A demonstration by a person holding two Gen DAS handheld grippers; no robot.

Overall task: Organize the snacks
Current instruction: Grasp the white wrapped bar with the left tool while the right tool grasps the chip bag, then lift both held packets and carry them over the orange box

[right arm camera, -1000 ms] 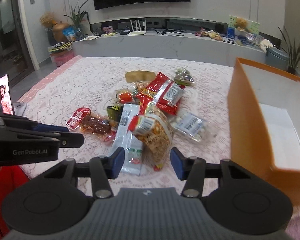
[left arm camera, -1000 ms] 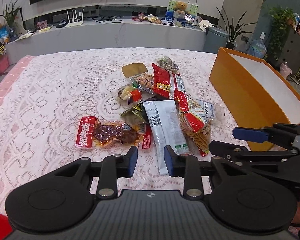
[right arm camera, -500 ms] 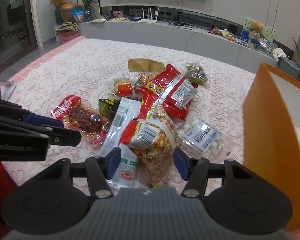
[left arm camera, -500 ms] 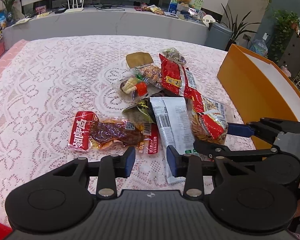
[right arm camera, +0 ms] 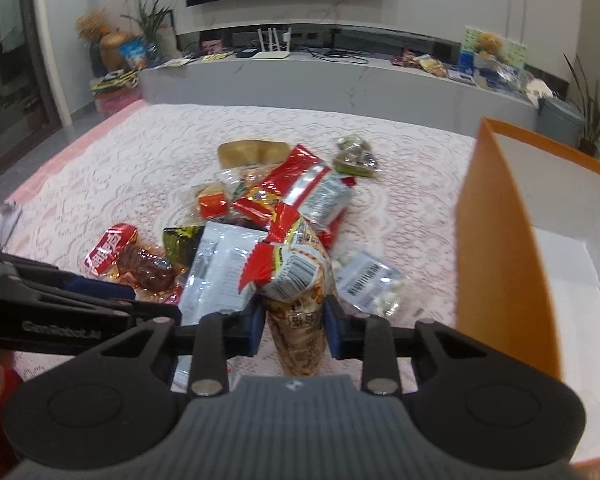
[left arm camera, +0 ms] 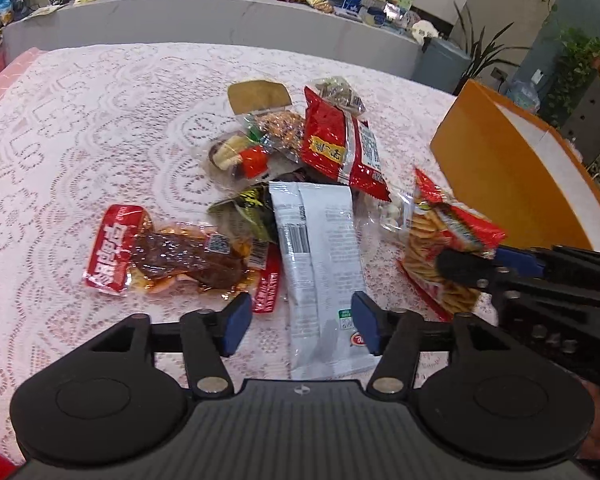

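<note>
Snacks lie heaped mid-surface on the pink lace cloth (left arm camera: 80, 128), and your right gripper (right arm camera: 293, 330) has just been closing; its blue pads now press both sides of the red-topped bag of crunchy sticks (right arm camera: 296, 280). In the left wrist view that same bag (left arm camera: 440, 248) stands tilted up off the cloth, pinched near its lower end, toward the right edge of the surface and just beside the orange box (left arm camera: 496, 172). The box (right arm camera: 500, 248) sits at the right edge with its white inside showing.

Your left gripper (left arm camera: 300, 326) has just been opening, and its jaws stand wide apart around the near end of the long silver packet (left arm camera: 320, 264); the pads do not press it. The packet lies flat, pointing from the heap toward the near edge.

Left of the silver packet, the red-labelled clear pack of dark meat (left arm camera: 168, 256) lies flat, touching a dark green pouch (left arm camera: 248, 212) that is tucked partly under the silver one. Farther back, a red bag with a yellow label (left arm camera: 336, 140) overlaps several small clear packs, and a tan packet (left arm camera: 258, 96) lies at the far end of the heap. A small bag of white candies (right arm camera: 370, 280) rests between the held bag and the box.
</note>
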